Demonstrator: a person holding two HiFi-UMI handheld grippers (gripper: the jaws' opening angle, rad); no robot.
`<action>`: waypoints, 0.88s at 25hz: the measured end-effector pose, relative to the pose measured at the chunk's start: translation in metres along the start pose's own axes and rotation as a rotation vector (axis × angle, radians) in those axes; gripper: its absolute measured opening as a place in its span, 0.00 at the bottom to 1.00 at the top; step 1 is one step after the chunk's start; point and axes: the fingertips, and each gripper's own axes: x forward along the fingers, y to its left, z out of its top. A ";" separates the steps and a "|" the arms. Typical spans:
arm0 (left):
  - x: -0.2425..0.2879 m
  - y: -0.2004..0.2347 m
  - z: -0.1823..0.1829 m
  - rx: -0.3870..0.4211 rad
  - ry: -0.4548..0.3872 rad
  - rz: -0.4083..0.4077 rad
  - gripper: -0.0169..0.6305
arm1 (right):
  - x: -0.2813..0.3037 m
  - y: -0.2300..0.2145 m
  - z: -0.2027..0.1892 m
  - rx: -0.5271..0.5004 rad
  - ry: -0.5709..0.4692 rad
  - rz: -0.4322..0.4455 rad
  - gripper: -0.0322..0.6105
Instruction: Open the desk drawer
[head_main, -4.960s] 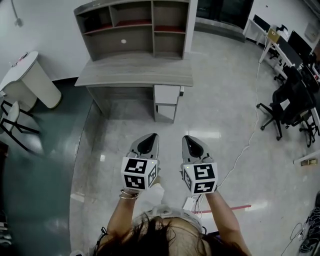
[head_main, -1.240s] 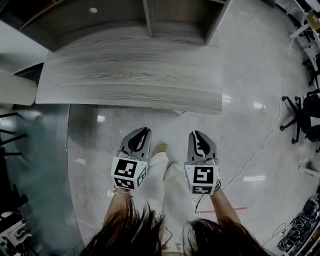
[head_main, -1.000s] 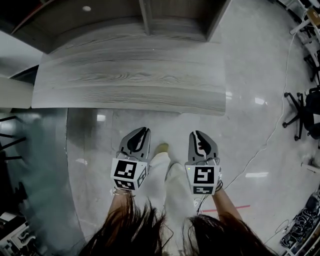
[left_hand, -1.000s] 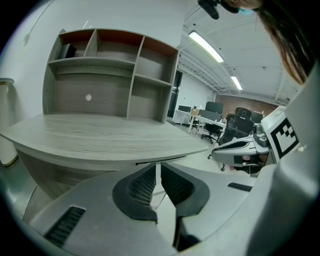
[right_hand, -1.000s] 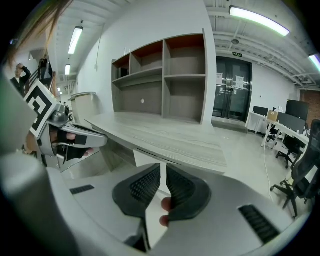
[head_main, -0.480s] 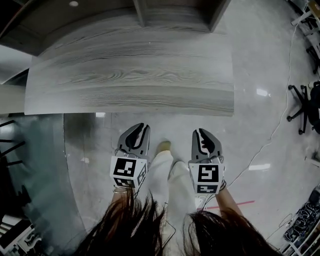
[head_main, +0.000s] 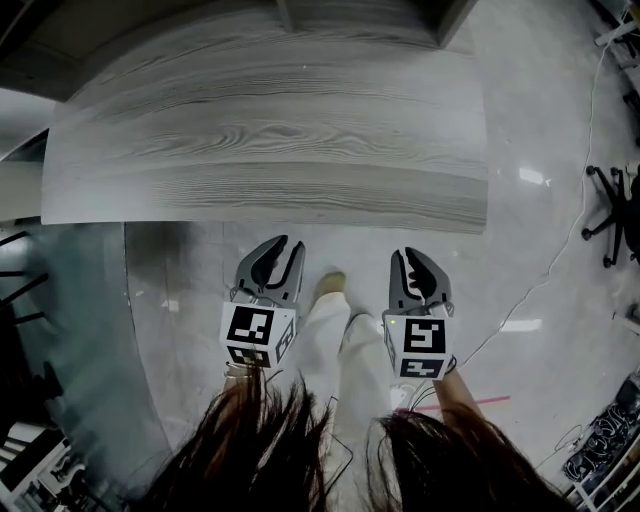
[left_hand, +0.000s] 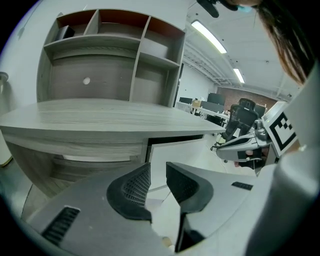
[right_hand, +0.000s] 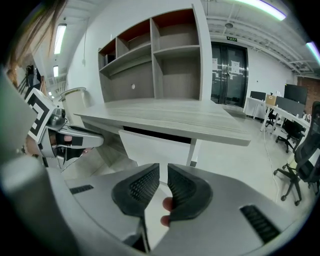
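Holding the left tongs (head_main: 281, 246) with the jaws a fair way apart, having just been opening, and nothing between the pads. Holding the right tongs (head_main: 412, 256) parted by only a slit, also just opening, likewise gripping nothing. Hovering both over the floor (head_main: 200, 290) on the near side of the surface (head_main: 270, 150), one on each side of the person's legs (head_main: 340, 340), short of its front edge and touching nothing. Judging the step in hand as the reach for the drawer (left_hand: 180, 152), with no contact made yet. Doing it well probably means:

- choosing one pair of tongs for the pull, probably the left as the wider open;
- sinking it beneath the overhang and aiming at the top edge of the white front, just under the dark gap below the surface;
- closing firmly there before drawing straight back and level, without twisting;
- keeping the other tongs and the legs out of the drawer's path.

Possibly gripping a lip rather than a handle, no handle being clear in either gripper view. Finding the drawer tucked under the surface, hidden from the head view by the overhanging top. Seeing it in the left gripper view ahead of the jaws and a little to their right, well apart. Seeing it in the right gripper view beyond the jaws and slightly left, equally out of reach.
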 end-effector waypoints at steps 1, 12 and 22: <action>0.001 0.001 -0.001 0.000 0.002 0.001 0.15 | 0.002 -0.001 -0.002 -0.001 0.004 -0.001 0.11; 0.020 0.017 -0.040 -0.011 0.052 0.009 0.18 | 0.026 -0.013 -0.005 0.011 0.030 -0.006 0.17; 0.033 0.014 -0.008 -0.005 0.012 0.012 0.19 | 0.040 -0.030 -0.004 0.046 0.043 -0.010 0.25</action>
